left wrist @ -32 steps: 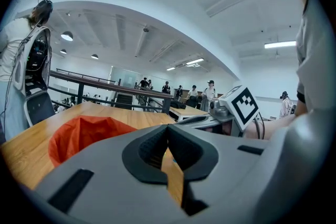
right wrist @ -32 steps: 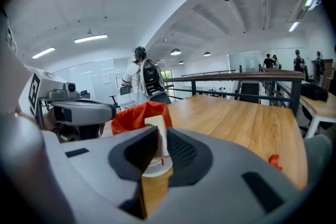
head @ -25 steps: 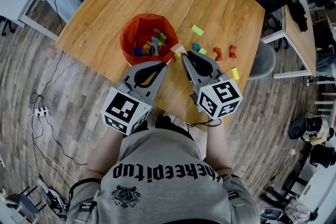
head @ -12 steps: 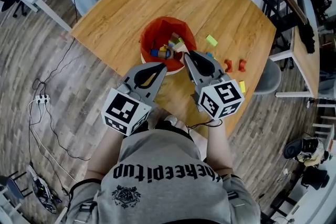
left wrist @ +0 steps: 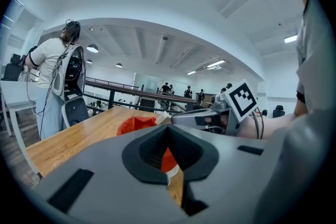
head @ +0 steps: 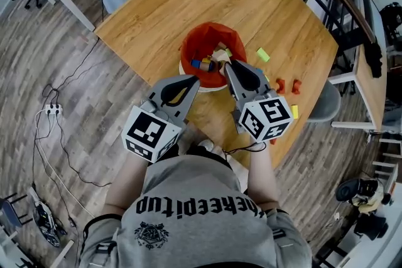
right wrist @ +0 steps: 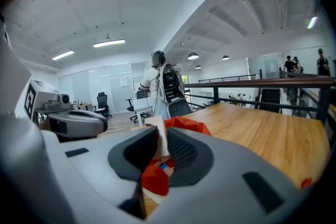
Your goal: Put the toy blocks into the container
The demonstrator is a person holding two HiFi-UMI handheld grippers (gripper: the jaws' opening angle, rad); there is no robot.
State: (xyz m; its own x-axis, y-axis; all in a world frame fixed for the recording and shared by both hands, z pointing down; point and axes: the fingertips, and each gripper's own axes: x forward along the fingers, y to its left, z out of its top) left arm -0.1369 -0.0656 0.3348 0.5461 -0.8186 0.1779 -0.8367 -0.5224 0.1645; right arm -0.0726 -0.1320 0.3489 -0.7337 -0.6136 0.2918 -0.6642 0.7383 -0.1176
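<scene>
A red-lined container (head: pixel 204 47) stands on the wooden table (head: pixel 157 16) with several coloured blocks inside. My right gripper (head: pixel 227 63) is shut on a pale beige block (head: pixel 221 54), which it holds over the container's near right rim. In the right gripper view the beige block (right wrist: pixel 156 134) sits clamped between the pads, with the red container (right wrist: pixel 185 125) just behind it. My left gripper (head: pixel 194 78) is shut and empty, just short of the container's near rim. Loose on the table to the right lie a green block (head: pixel 262 54), two red blocks (head: pixel 280 85) and a yellow block (head: pixel 294 111).
The table's near edge runs right under both grippers. A grey chair (head: pixel 321 103) stands at the table's right edge and another white table (head: pixel 367 81) beyond it. A person in a white top (left wrist: pixel 59 73) stands past the table's far left end.
Both grippers have moved up to the container. The right one has carried the beige block from beside the container to over its near right rim. The left stays shut.
</scene>
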